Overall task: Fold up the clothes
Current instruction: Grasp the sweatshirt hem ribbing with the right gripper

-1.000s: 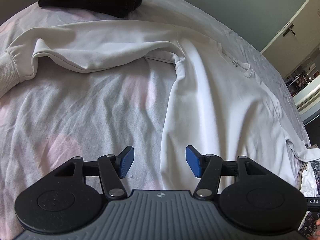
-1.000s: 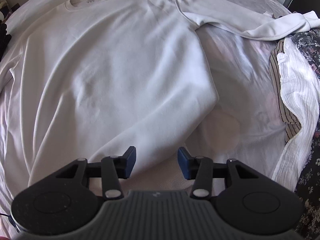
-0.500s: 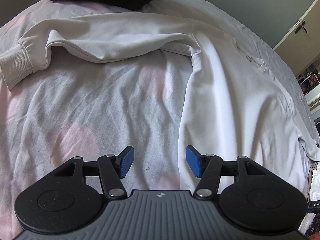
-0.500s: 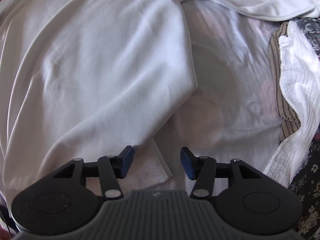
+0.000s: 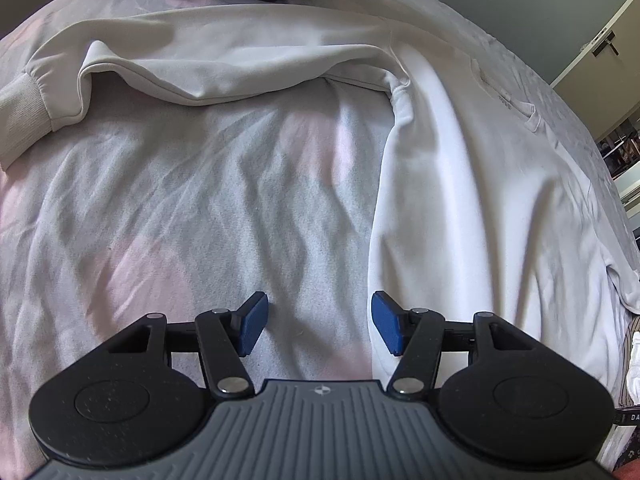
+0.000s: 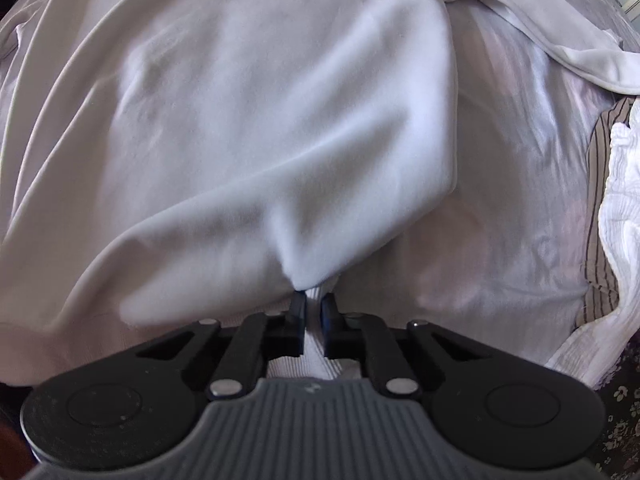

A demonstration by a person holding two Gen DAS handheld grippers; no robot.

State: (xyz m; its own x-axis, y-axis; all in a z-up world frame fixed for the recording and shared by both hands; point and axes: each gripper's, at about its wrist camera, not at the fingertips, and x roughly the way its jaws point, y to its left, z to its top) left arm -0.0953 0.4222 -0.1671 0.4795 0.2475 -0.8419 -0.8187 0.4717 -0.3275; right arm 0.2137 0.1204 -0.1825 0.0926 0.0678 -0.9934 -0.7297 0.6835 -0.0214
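1. White long-sleeved cotton sweatshirt [image 5: 472, 184] is lying spread flat on the pale wrinkled bedsheet [image 5: 208, 216].
2. Right gripper [image 6: 313, 312] is pinching the sweatshirt's ribbed hem (fabric bunching at the tips).
3. Left gripper [image 5: 318, 322] is hovering over the sheet beside the sweatshirt's edge, fingers spread apart, gripping nothing.

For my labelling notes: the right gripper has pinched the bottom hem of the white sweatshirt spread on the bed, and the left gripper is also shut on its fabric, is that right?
Not quite. The left gripper is open, its blue pads apart over the pale bedsheet beside the white sweatshirt, as the left wrist view shows. The right gripper is indeed shut on the sweatshirt's ribbed hem.
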